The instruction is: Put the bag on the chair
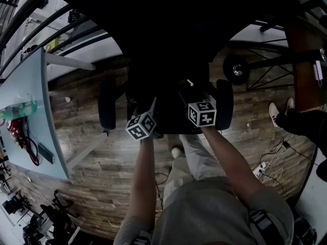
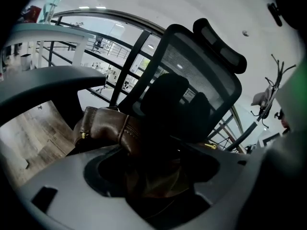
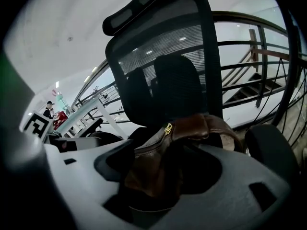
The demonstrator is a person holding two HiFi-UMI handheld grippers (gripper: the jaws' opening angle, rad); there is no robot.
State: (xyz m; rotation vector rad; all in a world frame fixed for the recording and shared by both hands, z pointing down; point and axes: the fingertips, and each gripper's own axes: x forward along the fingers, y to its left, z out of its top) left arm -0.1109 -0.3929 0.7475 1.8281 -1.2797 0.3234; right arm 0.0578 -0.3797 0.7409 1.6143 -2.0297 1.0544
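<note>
A brown leather bag (image 2: 108, 128) with a gold zip pull rests on the seat of a black mesh office chair (image 2: 201, 71). The left gripper (image 2: 153, 181) has its jaws spread wide around the bag's near edge, and I see no pad pressing on the leather. In the right gripper view the bag (image 3: 187, 128) sits the same way in front of the chair's backrest (image 3: 163, 56). The right gripper (image 3: 158, 186) is open around it. In the head view both grippers, left (image 1: 152, 110) and right (image 1: 190, 100), reach over the dark chair seat (image 1: 168, 91), where the bag is hard to make out.
A pale table (image 1: 38, 86) stands at the left with a bottle (image 1: 20, 108), red cables (image 1: 20, 131) and a phone (image 1: 45, 153). Another person's shoes (image 1: 278, 114) are at the right. Cables and a power strip (image 1: 263, 170) lie on the wooden floor. A railing runs behind the chair.
</note>
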